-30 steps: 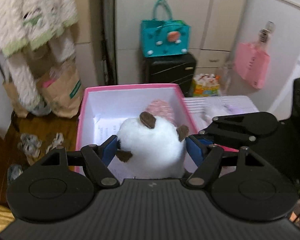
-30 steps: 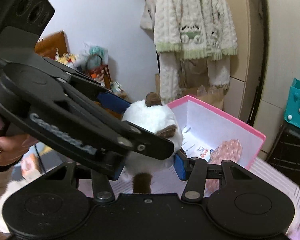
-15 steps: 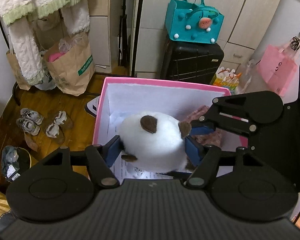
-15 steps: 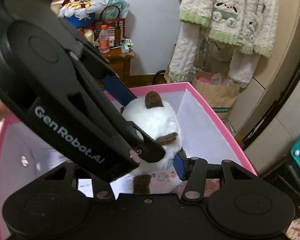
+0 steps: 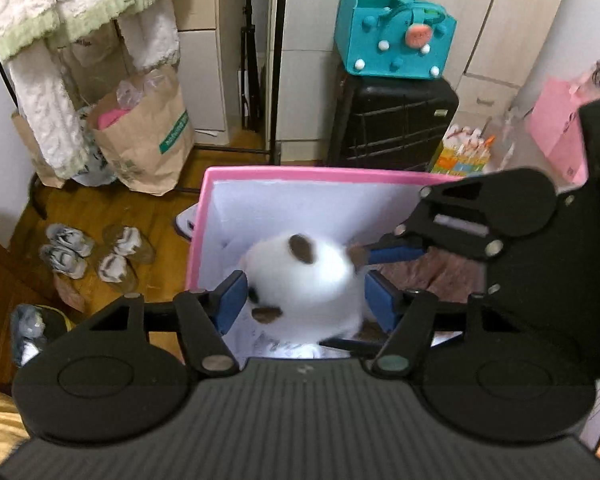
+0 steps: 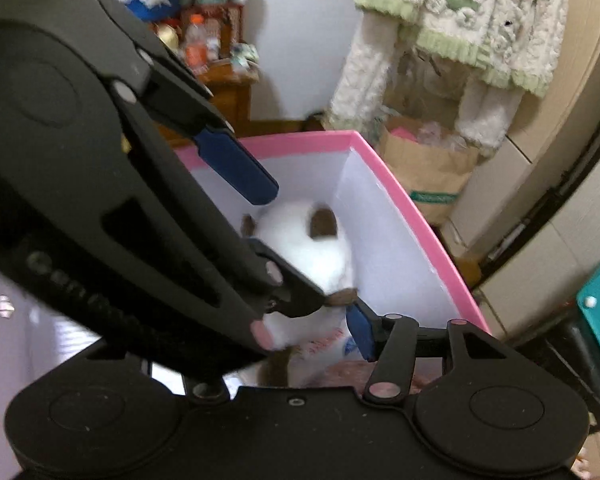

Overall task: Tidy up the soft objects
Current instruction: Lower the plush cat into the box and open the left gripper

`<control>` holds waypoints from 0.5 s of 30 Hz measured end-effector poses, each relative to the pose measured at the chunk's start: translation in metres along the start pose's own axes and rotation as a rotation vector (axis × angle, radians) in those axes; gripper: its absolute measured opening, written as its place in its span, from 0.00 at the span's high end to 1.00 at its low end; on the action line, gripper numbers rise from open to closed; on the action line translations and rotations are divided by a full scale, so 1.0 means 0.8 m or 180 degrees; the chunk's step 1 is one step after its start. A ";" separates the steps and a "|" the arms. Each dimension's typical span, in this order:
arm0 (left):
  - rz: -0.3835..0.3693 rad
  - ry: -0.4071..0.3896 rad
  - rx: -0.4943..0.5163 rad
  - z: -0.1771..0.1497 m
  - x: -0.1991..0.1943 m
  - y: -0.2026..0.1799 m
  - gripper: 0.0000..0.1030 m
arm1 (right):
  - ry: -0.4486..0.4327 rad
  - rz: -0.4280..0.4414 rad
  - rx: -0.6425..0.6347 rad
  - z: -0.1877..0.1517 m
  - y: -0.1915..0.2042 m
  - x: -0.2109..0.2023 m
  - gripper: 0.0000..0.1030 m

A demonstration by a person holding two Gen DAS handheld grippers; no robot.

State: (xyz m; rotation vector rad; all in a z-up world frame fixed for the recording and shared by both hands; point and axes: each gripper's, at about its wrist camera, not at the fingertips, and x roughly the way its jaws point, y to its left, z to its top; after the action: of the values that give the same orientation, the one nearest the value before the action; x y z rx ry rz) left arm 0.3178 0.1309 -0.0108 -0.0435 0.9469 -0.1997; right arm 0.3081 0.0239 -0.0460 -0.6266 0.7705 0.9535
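Both grippers point down into the pink-rimmed box [image 5: 204, 216], and the white plush toy [image 5: 304, 292] with brown patches sits low inside it, blurred. The left gripper [image 5: 306, 300] has the toy between its blue pads [image 5: 230, 300]; a sliver of gap shows on each side, so the pads stand apart from the fur, and the jaws are closing. The right gripper [image 6: 312, 320] comes in from the left gripper's right side, one blue finger crossing just ahead of the left one's right pad and meeting the toy's brown ear; its jaws are opening. From the right wrist view the left gripper's black body blocks most of the toy and hides the right gripper's near finger, so I cannot tell whether that one still touches the fur. A pinkish fluffy item [image 5: 432, 276] lies in the box to the right of the toy, partly under the right gripper. Beyond the box stand a black suitcase [image 5: 396, 120] with a teal bag [image 5: 392, 40] on top; ahead to the left, a paper bag [image 5: 148, 140], hanging fleece garments [image 5: 60, 8] and shoes [image 5: 96, 252] on the wooden floor.
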 end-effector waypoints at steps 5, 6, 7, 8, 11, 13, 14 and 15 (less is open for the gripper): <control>-0.0058 -0.0049 -0.0072 -0.001 -0.006 0.000 0.38 | -0.0001 -0.0016 0.0199 -0.005 -0.011 -0.007 0.42; -0.0042 -0.0067 -0.0073 -0.003 -0.009 0.000 0.38 | -0.0020 -0.0040 0.0237 -0.007 -0.012 -0.012 0.42; -0.0021 -0.0094 -0.0062 -0.005 -0.013 0.001 0.38 | -0.0049 -0.0045 0.0287 -0.010 -0.015 -0.019 0.42; 0.0010 -0.0129 -0.0053 -0.007 -0.019 0.001 0.37 | -0.0084 -0.0029 0.0342 -0.013 -0.016 -0.027 0.42; 0.0011 -0.0211 -0.0082 -0.013 -0.034 0.003 0.33 | -0.0219 0.0084 0.0513 -0.026 -0.018 -0.053 0.42; -0.0009 -0.0277 -0.0080 -0.016 -0.045 0.001 0.30 | -0.0322 0.0136 0.0609 -0.033 -0.013 -0.068 0.41; 0.0027 -0.0299 -0.0074 -0.018 -0.050 -0.001 0.30 | -0.0343 0.0134 0.0636 -0.036 -0.010 -0.073 0.41; 0.0063 -0.0311 -0.0059 -0.019 -0.054 -0.003 0.30 | -0.0356 0.0117 0.0653 -0.039 -0.006 -0.078 0.41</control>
State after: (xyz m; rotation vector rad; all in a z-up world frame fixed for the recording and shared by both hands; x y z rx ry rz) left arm 0.2807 0.1370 0.0152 -0.0604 0.8514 -0.1689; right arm 0.2806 -0.0313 -0.0132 -0.3787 0.7706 0.9215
